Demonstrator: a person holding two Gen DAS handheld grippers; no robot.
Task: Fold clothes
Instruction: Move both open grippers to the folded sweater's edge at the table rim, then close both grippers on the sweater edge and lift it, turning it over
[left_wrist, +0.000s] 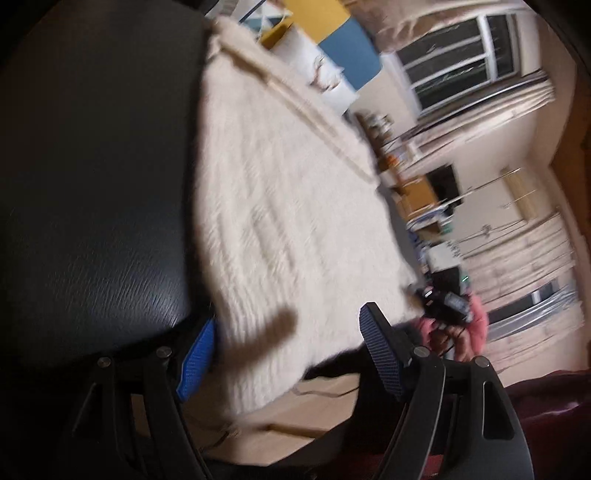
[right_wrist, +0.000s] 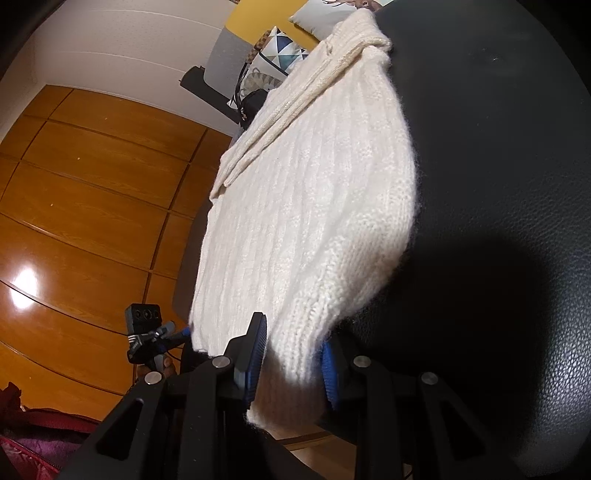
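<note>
Left view motion-blurred — right sharp, glare on the wardrobe (right_wrist: 26, 291).

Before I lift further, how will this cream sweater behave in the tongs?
Probably floppy: the cream sweater already drapes and sags over the black surface. Its chunky, fuzzy knit should grip rather than slip between the right tongs. Likely stretches under its own weight, so support both corners.

A black surface (right_wrist: 498, 147) with a fine leather-like grain carries a single cream ribbed knit sweater (right_wrist: 306, 221), which lies spread flat across it. One long side of the sweater runs along the surface's edge, with a narrower knit strip, perhaps a sleeve, folded back on top there. In the blurred left wrist view, the same sweater (left_wrist: 288, 206) covers the surface (left_wrist: 96, 177) beside a broad bare stretch.
</note>
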